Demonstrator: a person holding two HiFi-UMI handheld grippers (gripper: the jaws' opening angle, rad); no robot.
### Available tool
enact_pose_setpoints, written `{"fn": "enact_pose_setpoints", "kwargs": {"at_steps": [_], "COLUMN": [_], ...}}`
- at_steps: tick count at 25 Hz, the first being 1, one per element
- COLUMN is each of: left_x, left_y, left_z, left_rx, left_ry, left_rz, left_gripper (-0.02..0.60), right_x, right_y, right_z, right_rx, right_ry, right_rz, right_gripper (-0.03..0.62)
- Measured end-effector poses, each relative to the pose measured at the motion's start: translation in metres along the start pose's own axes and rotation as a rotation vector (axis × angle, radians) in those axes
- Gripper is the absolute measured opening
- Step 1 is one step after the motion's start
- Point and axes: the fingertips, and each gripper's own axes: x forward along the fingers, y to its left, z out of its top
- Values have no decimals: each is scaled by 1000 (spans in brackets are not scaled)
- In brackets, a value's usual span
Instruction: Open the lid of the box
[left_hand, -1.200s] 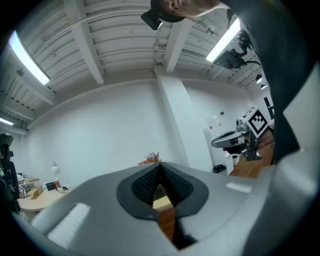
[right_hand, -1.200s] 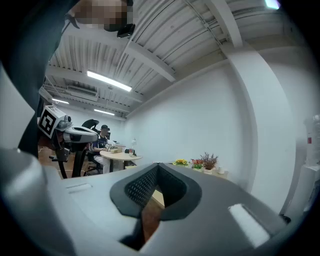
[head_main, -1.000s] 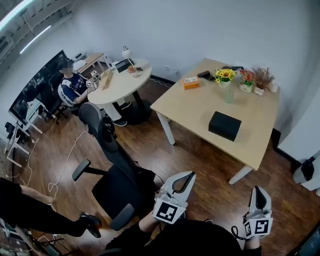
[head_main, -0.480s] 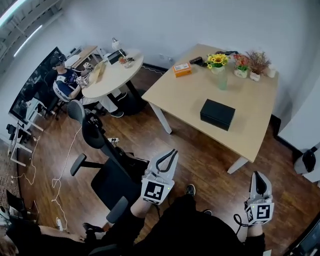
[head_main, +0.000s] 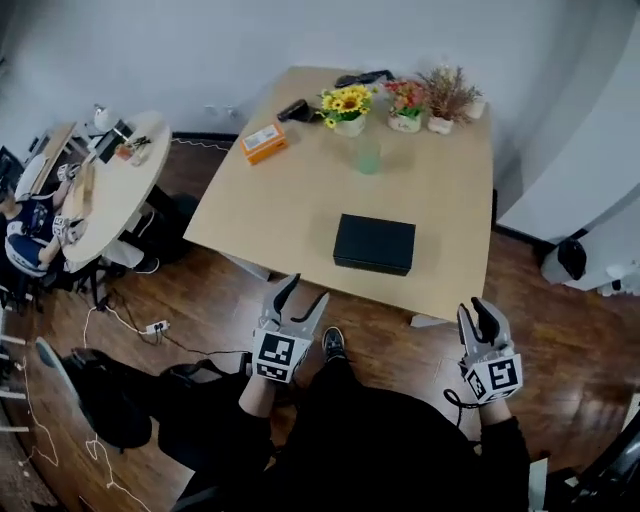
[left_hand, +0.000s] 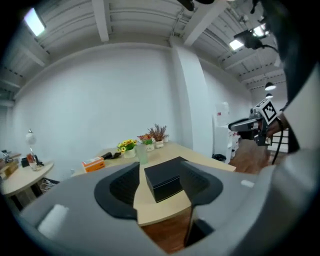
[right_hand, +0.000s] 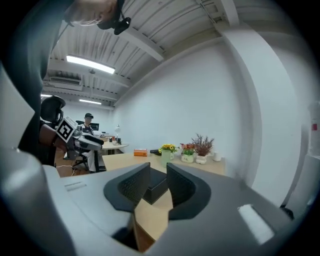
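Grippers (head_main: 305, 291) (head_main: 485, 312), opening, empty, short of box (head_main: 374, 243)

Person wears a black long-sleeved top (head_main: 372, 440) and a dark shoe (head_main: 333, 343). Left gripper (head_main: 305, 290): light grey shell, black curved jaws with black ribbed pads (left_hand: 124, 187); jaws opening, nothing between them. White marker cube (head_main: 277, 356) with black square codes at its base. Right gripper (head_main: 483, 308): same grey and black build, jaws also opening and empty, own marker cube (head_main: 493, 378). Thin black cable (head_main: 455, 402) loops beside it.
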Motion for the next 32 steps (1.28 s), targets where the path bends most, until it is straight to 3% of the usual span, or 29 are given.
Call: {"fn": "enact_pose_setpoints", "kwargs": {"at_steps": [4,7,9,16,27,32], "left_x": [77,112,126,153,167,173], "left_y": [12,6,4,11,-6,-7], "left_z": [-25,-64,-80,-82,-103,-104], "left_rx": [21,5,-16,-1,38,13], "left_ry": [92,219,278,301,362,350], "left_rz": [-210,-363,-413,-380,-452,-419], "left_gripper": [273,276,276,276,275,254], "right_x": [71,111,128,159,183,187], "right_y": [-3,-1,2,14,27,26], "right_z": [-16,-53,-74,-114,-138,-142], "right_rx": [-14,-69,-74,-78,-52,-102], "right_ry": [112,233,285,351,401,415], "right_rz": [-7,40,84,197,231,195], "right_gripper": [209,212,212,225,267,247]}}
